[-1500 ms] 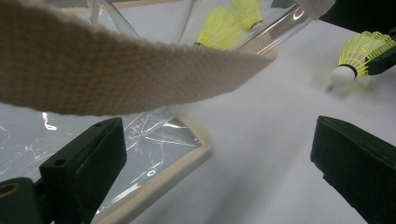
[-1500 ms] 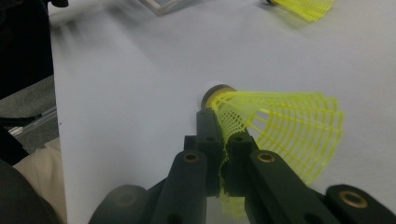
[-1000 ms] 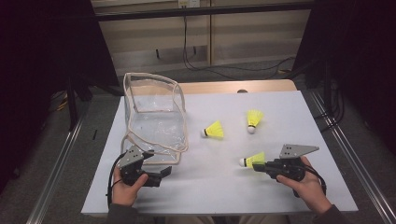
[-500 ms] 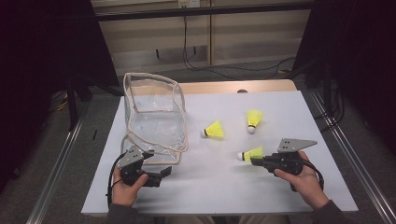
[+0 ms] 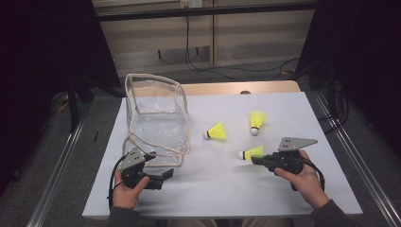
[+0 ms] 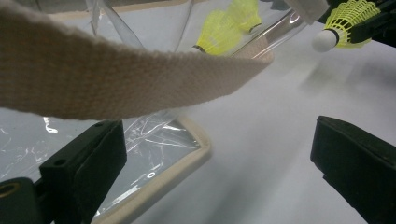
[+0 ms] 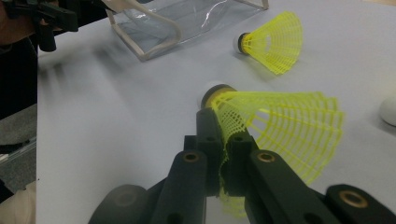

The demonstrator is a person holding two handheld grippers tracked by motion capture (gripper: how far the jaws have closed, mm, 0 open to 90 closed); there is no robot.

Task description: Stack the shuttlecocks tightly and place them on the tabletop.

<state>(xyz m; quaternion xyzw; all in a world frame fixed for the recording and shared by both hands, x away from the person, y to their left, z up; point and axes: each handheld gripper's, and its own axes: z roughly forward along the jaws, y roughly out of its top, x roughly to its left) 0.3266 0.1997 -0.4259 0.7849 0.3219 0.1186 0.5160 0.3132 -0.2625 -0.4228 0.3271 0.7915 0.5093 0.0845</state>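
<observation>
On the white surface (image 5: 283,198), toward four o'clock, the right gripper (image 5: 255,159) has its fingers pinched on one yellow mesh shuttlecock's (image 5: 250,153) skirt, two more yellow shuttlecocks (image 5: 216,132) lie loose near centre, and the clear plastic pouch (image 5: 156,118) looks empty at ten o'clock, the left gripper (image 5: 166,174) wide beside it.

Both hands are wearing dark grey sleeves at the wrists. Left gripper (image 5: 163,176) and right gripper (image 5: 254,160) are showing matte black bodies, each carrying a grey three-cornered plate on top and trailing a black cable. Right gripper view is showing brass-coloured pivot bushings in the black jaw links.
</observation>
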